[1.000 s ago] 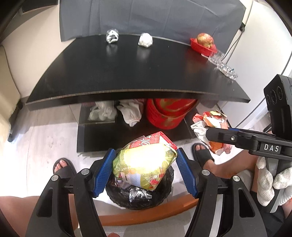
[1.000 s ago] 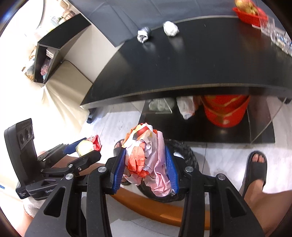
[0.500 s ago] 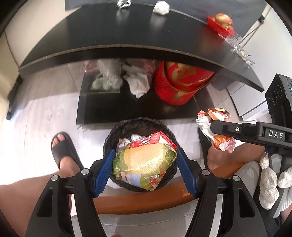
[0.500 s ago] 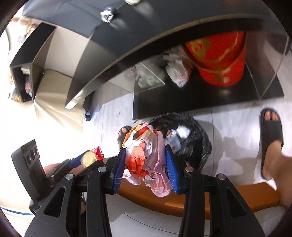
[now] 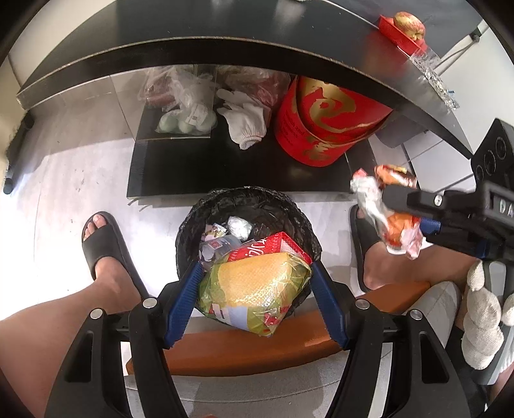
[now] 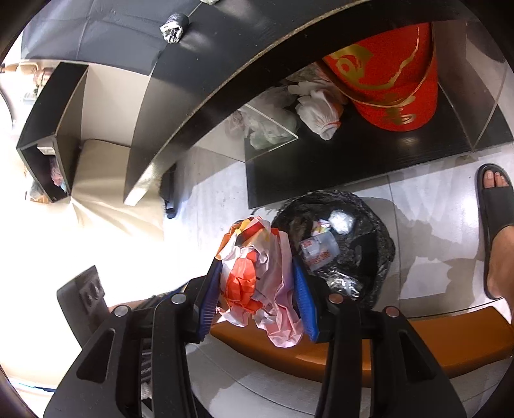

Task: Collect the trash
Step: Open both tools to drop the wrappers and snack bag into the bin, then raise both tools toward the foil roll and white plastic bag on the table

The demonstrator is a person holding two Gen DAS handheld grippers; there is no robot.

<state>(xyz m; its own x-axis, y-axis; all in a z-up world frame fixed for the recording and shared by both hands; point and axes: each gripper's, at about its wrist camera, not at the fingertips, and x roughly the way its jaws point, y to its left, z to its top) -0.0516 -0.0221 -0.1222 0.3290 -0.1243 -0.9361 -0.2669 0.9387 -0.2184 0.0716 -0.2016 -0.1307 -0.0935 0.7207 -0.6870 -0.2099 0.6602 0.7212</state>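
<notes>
Ahead of the tools, a long black table [image 5: 225,29] curves across the view, its pale edge catching strong light. Beneath it sits a low black shelf [image 5: 244,173] with clear panels, standing on a pale glossy floor [image 5: 64,180] that mirrors bright glare. A dark grey cloth [image 6: 96,25] hangs on the wall beyond the tabletop. Off to the left stands an open black cabinet [image 6: 48,135] beside a cream cushioned seat [image 6: 106,180]. Nearest below runs an orange seat edge [image 5: 257,350].
</notes>
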